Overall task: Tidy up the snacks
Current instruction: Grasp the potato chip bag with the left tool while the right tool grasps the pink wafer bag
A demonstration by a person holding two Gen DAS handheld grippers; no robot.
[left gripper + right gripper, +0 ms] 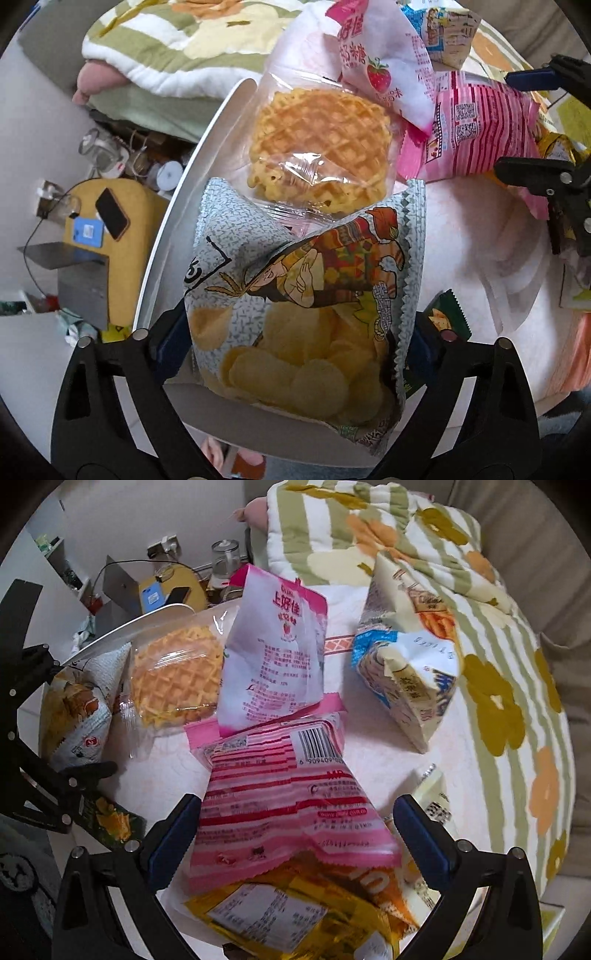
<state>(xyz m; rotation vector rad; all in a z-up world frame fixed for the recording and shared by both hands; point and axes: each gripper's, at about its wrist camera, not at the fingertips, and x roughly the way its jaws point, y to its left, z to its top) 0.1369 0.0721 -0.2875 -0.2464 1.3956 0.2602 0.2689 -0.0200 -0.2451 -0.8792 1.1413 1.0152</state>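
Observation:
My left gripper (295, 332) is shut on a grey chip bag (295, 295) with a cartoon figure, held over a white tray (184, 206). A wrapped waffle (321, 147) lies beyond it in the tray. My right gripper (295, 834) stands wide, its blue pads on both sides of a pink striped snack bag (288, 805) without clearly pinching it. That bag also shows in the left wrist view (476, 136). A white-and-pink strawberry bag (273, 657) leans behind it. A yellow packet (295, 915) lies under the pink bag.
A blue-and-cream snack bag (406, 675) lies to the right on the pale bedspread (373, 775). A green flowered quilt (443, 554) is bunched behind. A dark green packet (107, 823) lies at the left. A yellow stool (122, 229) with a phone stands on the floor.

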